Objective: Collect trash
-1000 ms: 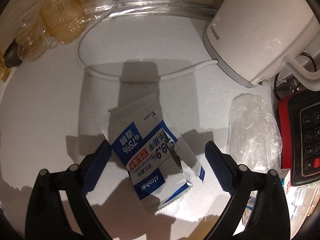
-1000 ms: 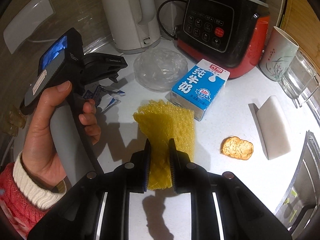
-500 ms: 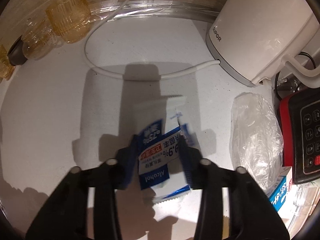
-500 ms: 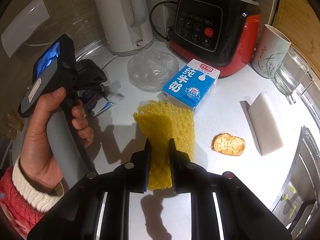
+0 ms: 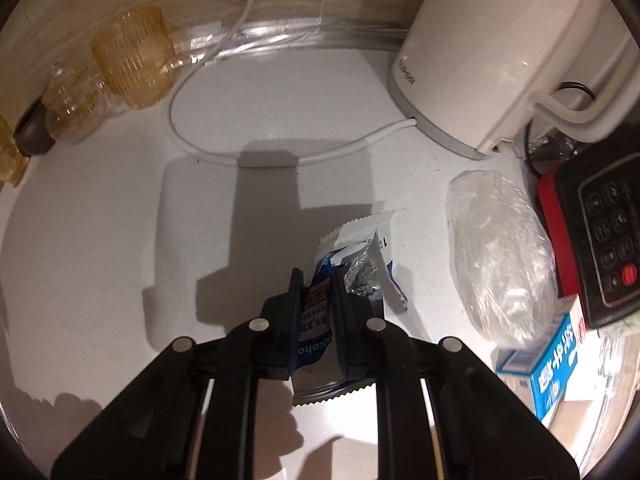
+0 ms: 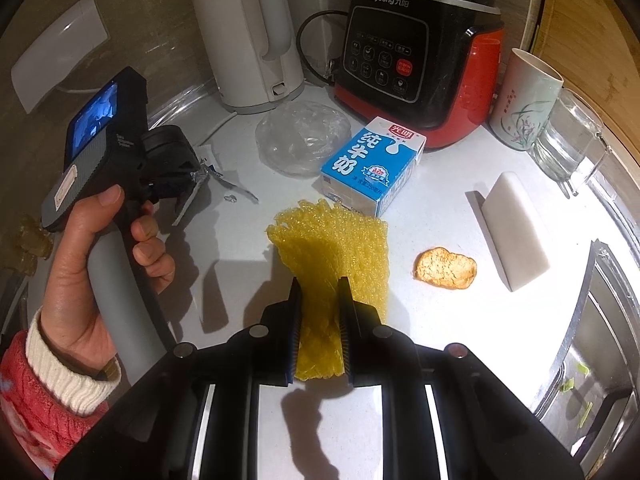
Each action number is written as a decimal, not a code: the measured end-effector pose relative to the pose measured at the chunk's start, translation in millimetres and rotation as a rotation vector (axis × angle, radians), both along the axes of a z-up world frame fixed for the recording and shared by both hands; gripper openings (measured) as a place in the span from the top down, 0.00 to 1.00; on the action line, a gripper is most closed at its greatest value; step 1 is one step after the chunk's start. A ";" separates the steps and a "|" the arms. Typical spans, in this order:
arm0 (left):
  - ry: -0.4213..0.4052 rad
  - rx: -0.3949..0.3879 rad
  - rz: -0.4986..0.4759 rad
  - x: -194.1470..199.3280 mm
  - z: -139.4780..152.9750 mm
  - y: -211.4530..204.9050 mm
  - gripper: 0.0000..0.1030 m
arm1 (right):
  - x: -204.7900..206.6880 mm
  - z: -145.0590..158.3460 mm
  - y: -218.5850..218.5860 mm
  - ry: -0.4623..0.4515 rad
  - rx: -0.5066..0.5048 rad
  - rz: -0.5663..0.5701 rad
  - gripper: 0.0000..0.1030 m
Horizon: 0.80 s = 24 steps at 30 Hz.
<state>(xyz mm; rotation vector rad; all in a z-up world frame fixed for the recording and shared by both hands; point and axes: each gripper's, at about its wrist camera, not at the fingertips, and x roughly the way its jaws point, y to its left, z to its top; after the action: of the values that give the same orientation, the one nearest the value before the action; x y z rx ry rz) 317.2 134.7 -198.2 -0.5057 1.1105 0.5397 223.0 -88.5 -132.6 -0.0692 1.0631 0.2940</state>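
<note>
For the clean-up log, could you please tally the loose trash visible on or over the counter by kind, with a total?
Wipe packets: 1, the wipe packet in the left gripper
Foam nets: 1, the yellow foam net in the right gripper
Milk cartons: 1, the milk carton
Crumpled clear plastic: 1, the clear plastic
Food scraps: 1, the peel piece
Total: 5

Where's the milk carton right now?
In the right wrist view the milk carton lies on the counter just beyond the yellow foam net, in front of the red-and-black appliance, with the clear plastic wrap to its left.
</note>
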 end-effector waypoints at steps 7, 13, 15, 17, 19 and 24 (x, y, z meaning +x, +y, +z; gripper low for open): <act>-0.041 0.011 -0.070 -38.2 26.1 -7.1 0.86 | -20.5 6.4 -0.3 -0.012 0.021 0.007 0.83; -0.081 0.022 -0.114 -84.1 46.1 -5.4 0.86 | -53.3 11.2 -4.0 -0.019 0.042 0.016 0.83; -0.091 0.023 -0.135 -101.2 50.0 -7.6 0.86 | -68.3 11.2 -8.5 -0.019 0.046 0.013 0.83; -0.102 0.024 -0.156 -120.2 54.3 -9.6 0.86 | -85.2 11.1 -13.3 -0.015 0.053 0.010 0.83; -0.118 0.027 -0.184 -142.1 59.6 -11.8 0.86 | -105.5 11.1 -19.8 -0.015 0.057 0.008 0.83; -0.172 0.051 -0.282 -204.5 73.6 -28.0 0.86 | -160.9 6.4 -40.9 -0.003 0.067 -0.003 0.83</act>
<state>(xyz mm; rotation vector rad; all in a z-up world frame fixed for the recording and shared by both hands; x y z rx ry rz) 112.7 106.7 -124.6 -0.3367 0.9805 0.2719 62.1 -129.4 -126.2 -0.0082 1.0492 0.3261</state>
